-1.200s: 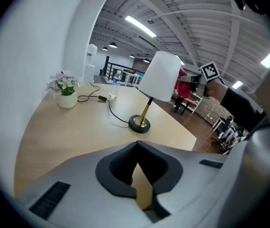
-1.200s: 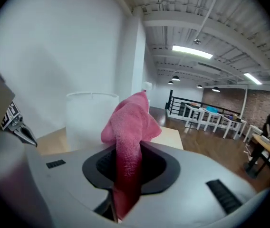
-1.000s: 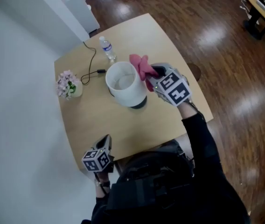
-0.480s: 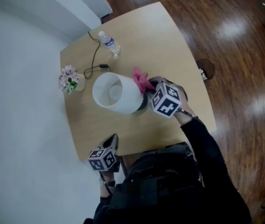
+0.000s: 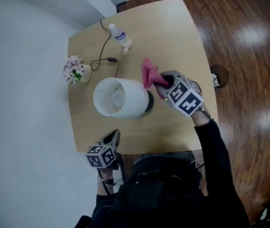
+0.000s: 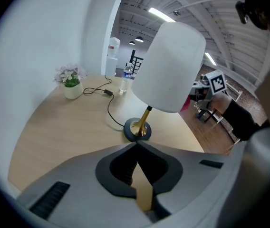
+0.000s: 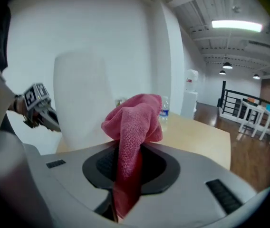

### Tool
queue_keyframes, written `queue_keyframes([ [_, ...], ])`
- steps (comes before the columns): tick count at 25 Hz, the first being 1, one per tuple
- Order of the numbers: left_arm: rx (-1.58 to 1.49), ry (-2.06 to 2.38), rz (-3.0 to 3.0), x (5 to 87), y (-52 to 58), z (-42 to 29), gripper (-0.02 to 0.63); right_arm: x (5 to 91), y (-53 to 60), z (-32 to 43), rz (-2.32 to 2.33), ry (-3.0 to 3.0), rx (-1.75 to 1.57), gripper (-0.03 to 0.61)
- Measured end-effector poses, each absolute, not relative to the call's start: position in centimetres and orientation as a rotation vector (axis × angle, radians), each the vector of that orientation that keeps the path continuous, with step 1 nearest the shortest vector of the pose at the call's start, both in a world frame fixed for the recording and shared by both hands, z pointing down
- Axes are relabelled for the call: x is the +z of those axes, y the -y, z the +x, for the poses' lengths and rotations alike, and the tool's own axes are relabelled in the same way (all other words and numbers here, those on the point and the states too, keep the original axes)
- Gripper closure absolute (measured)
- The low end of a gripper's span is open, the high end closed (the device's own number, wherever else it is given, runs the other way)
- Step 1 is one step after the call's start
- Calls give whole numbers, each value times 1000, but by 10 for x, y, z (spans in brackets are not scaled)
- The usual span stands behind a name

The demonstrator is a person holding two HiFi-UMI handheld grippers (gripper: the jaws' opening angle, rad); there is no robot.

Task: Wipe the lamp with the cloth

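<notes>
A table lamp with a white cylindrical shade stands mid-table on a brass stem and dark round base. My right gripper is shut on a pink cloth, whose bunched end sticks out ahead of the jaws just to the right of the shade; whether it touches the shade I cannot tell. My left gripper hangs at the table's near edge, jaws shut and empty, pointing toward the lamp base.
A small pot of pink flowers stands at the left side of the wooden table. A clear water bottle stands at the far end. The lamp's black cord runs across the far tabletop.
The right gripper and cloth have come down from the shade's upper rim to beside its right side. The left gripper has shifted slightly along the near edge. The head view has swung.
</notes>
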State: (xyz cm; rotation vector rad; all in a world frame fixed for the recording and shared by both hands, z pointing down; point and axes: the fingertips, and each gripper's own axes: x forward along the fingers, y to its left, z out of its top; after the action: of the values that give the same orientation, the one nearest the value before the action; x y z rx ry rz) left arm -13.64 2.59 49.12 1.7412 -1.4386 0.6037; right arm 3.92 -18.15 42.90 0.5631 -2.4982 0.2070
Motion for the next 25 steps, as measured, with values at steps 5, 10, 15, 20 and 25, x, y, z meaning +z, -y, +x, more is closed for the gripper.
queue_keyframes([
  [5, 632, 1459, 1685, 493, -23, -138, 614, 341, 196, 11, 295, 2823, 488, 494],
  [10, 655, 1473, 1643, 497, -19, -137, 614, 312, 207, -18, 168, 2890, 485, 494],
  [15, 665, 1481, 1611, 502, -17, -139, 614, 314, 205, -51, 49, 2896, 493, 494],
  [20, 653, 1485, 1578, 506, -18, -146, 614, 354, 203, -63, 9, 2828, 572, 495],
  [25, 656, 1461, 1559, 519, -18, -147, 614, 412, 212, -55, 102, 2735, 659, 495],
])
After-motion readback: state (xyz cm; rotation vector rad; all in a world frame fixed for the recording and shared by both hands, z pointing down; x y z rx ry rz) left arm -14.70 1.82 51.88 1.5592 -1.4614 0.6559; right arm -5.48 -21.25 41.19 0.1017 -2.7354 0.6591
